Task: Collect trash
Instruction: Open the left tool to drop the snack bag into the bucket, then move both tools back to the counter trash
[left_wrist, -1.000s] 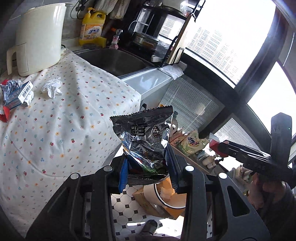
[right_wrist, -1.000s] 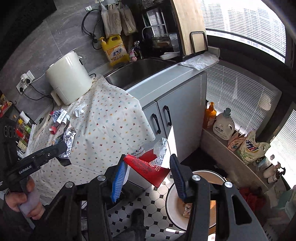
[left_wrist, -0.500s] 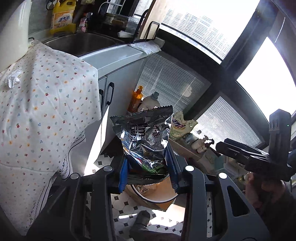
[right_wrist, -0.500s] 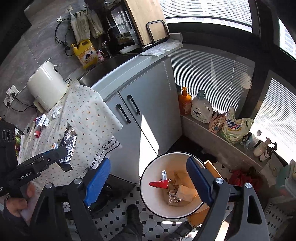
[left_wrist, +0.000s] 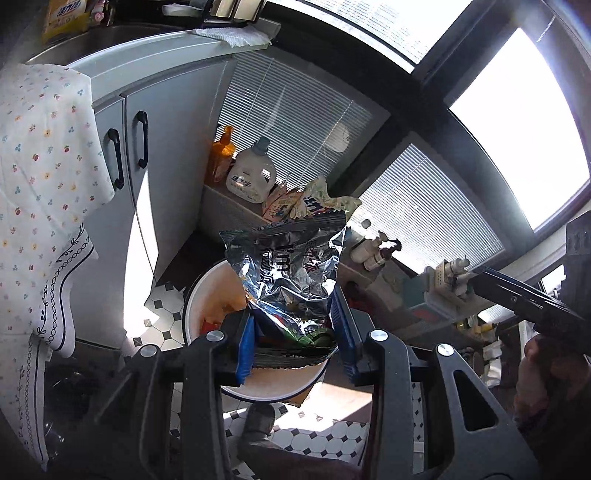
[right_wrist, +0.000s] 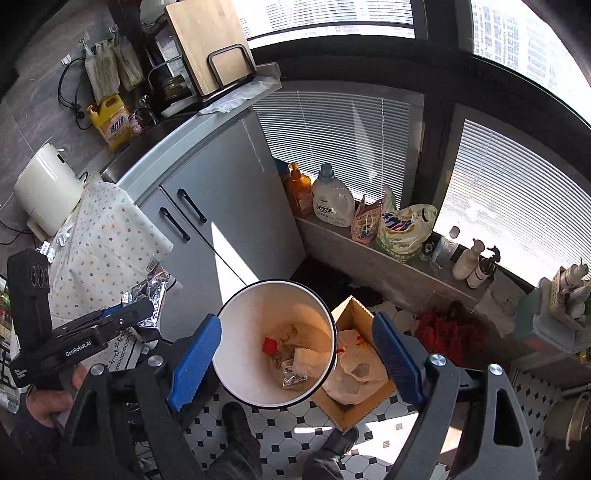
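Silver foil snack bag (left_wrist: 286, 280), crinkled and printed in black, stands clamped by its lower end between the blue-padded fingers (left_wrist: 245, 343) of the left gripper (left_wrist: 295, 341), which is clenched on it. Its upper part rises free above the pads. It looks nearly weightless and soft, with a slick surface that creases rather than resists, so a pinch across the flattened lower body, as here, seems the surest hold. Taken by a loose corner, it would likely slide or tear. Once let go it should flutter more than drop, so the release belongs low and over the middle of the opening.

Directly beyond the bag, on the black-and-white tiled floor (left_wrist: 162, 325), is the round white waste bin (left_wrist: 192, 306), close to the grey cabinet doors (left_wrist: 162, 177).

The right gripper (right_wrist: 295, 354) has just been opening. Its blue fingers (right_wrist: 194, 360) stand wide apart and released, with nothing between them, above the same bin. Inside the bin lie a red wrapper (right_wrist: 270, 344) and other crumpled scraps. A brown cardboard box (right_wrist: 354, 369) touches the bin's side. The table under its flowered cloth (right_wrist: 107, 240) is off to the left, its corner near the cabinet.
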